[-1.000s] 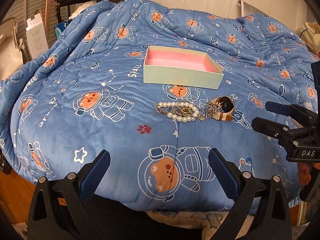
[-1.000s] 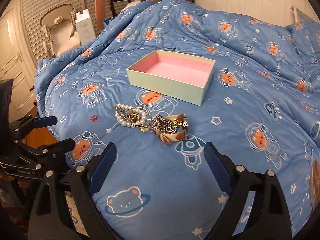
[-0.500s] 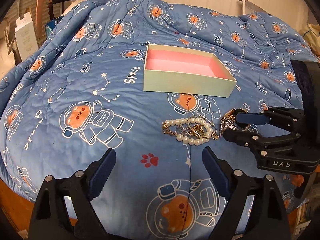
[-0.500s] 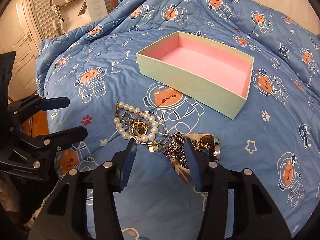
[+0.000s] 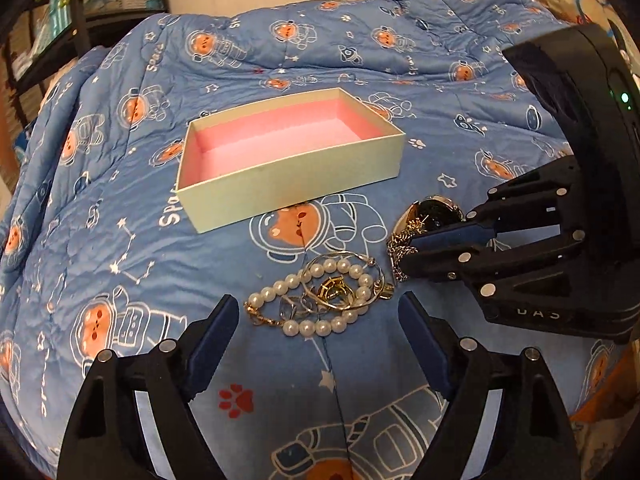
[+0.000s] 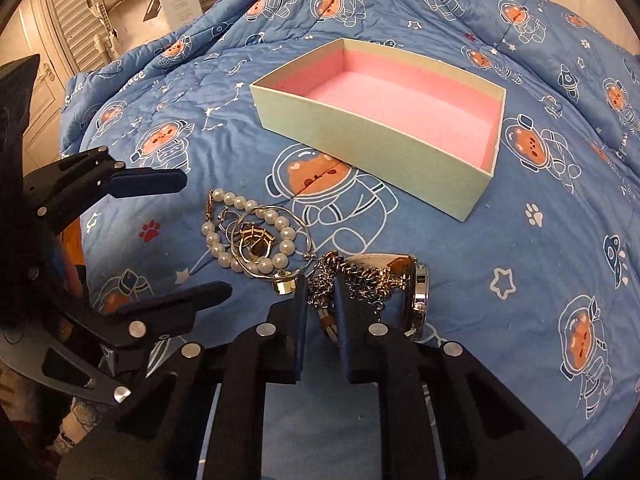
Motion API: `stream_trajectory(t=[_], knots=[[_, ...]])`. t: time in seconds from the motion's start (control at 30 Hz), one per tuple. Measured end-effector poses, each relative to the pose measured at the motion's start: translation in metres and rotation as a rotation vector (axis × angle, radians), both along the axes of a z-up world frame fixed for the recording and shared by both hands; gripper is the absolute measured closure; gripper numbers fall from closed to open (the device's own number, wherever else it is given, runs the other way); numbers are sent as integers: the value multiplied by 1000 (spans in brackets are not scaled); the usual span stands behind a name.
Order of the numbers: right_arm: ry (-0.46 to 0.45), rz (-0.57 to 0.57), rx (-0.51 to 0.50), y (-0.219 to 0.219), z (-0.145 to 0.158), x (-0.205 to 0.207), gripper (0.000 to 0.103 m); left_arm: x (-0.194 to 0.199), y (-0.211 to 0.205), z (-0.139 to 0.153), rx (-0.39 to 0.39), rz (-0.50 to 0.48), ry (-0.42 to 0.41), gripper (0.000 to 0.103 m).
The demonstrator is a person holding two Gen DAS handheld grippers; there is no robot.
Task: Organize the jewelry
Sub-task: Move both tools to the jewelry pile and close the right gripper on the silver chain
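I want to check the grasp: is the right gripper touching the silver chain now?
Touching. In the right wrist view the right gripper has its fingers closed around the silver chain, with links pinched between the pads.

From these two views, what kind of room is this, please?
Probably a bedroom: the jewelry lies on a bed under a blue astronaut-bear quilt, with a black storage shelf behind it and louvered closet doors beside it.

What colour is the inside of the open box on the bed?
Pink, while the outside of the box is pale green; the right wrist view shows it best.
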State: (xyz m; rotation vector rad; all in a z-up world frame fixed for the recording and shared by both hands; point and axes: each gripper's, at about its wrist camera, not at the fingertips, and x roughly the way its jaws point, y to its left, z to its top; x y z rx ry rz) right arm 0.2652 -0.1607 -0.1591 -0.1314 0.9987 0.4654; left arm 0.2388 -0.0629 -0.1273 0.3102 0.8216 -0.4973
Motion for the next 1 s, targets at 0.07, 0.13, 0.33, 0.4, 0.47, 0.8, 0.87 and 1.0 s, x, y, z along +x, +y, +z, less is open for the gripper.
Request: stream_trajectory(t=[0.07,0.13,0.33,0.4,0.47,0.8,0.87,1.0], knots=[[5,2,9,-1,0,1,90,6,-6,-3,16,-29,0,23],[7,-1,22,-2,0,2,91,11,-11,-6,17,-57,8,23],[18,3,51,-6,3,3,95,22,-21,-16,40,-99,27,27],[18,6,56,-6,4,4,98,25,-22,-18,42,-111,42,46],[19,7,57,-7,4,5,98,26,-24,-18,37,-118,39,50],[-14,14,89,-8,18,1,98,20,-17,-1,-39,-89,26,50],[-30,21,92,-9,25,-1,98,19,-14,6,-60,-80,22,50],[-64,33,104,-13,44,-4,98,15,-9,21,-71,-66,-1,50]])
